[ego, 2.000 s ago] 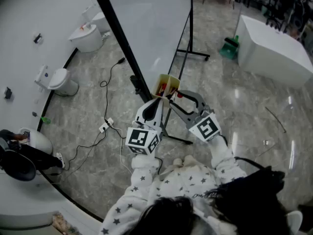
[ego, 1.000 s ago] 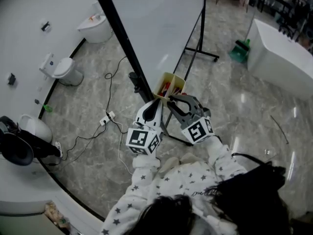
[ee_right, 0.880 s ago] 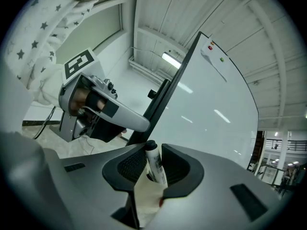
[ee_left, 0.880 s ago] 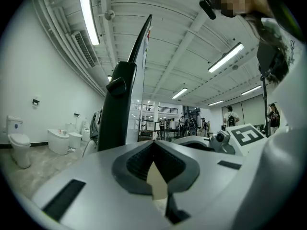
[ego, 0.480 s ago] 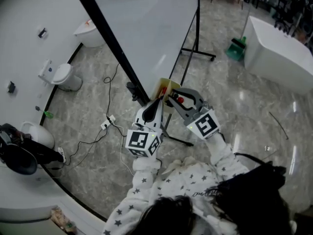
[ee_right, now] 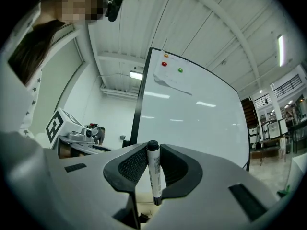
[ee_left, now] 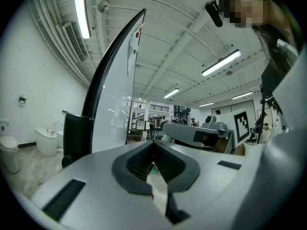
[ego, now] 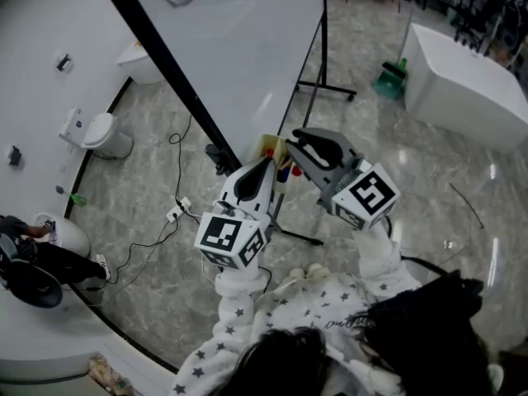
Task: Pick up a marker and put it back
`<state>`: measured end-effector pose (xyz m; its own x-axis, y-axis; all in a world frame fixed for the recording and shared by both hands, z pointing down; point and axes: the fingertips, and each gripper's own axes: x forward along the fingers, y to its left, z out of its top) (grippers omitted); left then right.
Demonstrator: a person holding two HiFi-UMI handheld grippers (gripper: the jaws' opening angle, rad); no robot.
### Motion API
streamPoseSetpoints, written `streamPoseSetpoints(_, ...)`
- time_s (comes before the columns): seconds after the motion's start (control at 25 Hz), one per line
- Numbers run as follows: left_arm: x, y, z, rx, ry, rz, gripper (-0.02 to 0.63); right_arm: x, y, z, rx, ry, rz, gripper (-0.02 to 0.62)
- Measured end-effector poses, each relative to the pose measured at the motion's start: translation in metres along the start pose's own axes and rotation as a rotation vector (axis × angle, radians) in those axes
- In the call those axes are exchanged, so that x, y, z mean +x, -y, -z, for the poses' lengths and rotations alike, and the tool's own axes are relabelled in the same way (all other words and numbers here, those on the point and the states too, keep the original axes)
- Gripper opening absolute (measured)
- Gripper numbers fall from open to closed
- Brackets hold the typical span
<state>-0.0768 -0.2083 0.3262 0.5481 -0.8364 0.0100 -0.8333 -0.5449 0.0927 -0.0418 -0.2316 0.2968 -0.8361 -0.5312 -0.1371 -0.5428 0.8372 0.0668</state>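
While my right gripper [ee_right: 153, 146], jaws just closing, is grasping the marker [ee_right: 154, 176] upright, my left gripper [ee_left: 154, 143] is hovering clenched at its nine o'clock. A yellow box [ego: 269, 148] is sitting at twelve.

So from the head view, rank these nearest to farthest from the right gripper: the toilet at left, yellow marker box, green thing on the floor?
1. Yellow marker box, just beside the right gripper tips.
2. Green thing, upper right.
3. Toilet, far left.

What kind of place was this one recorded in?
Probably a large showroom or workshop hall: a whiteboard on a stand, toilets standing along the curved white wall, and strip lights under an exposed ceiling.
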Motion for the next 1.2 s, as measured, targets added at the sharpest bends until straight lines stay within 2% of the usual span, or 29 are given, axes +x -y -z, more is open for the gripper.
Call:
streamPoseSetpoints(0.16, 0.001, 0.001, -0.004, -0.010, 0.022, 0.004, 0.002, 0.002, 0.003, 0.002, 0.006, -0.004, -0.003, 0.083)
streamPoseSetpoints(0.44, 0.005, 0.003, 0.006, 0.049, -0.011, 0.021, 0.000, 0.004, 0.004, 0.012, 0.014, -0.015, -0.015, 0.083)
streamPoseSetpoints(0.64, 0.007, 0.007, 0.001, 0.039, 0.017, 0.035, 0.002, 0.004, 0.007, 0.013, 0.016, -0.018, -0.014, 0.083)
streamPoseSetpoints(0.88, 0.009, -0.001, -0.002, 0.029, 0.024, 0.007, 0.002, 0.007, 0.011, 0.019, 0.004, -0.040, -0.009, 0.083)
streamPoseSetpoints(1.04, 0.012, -0.010, 0.002, 0.028, 0.047, -0.009, 0.002, 0.013, 0.016, 0.034, -0.028, -0.057, -0.002, 0.083)
streamPoseSetpoints(1.2, 0.015, -0.019, 0.023, 0.041, 0.029, -0.030, 0.002, 0.020, 0.015, 0.066, -0.124, -0.070, 0.007, 0.083)
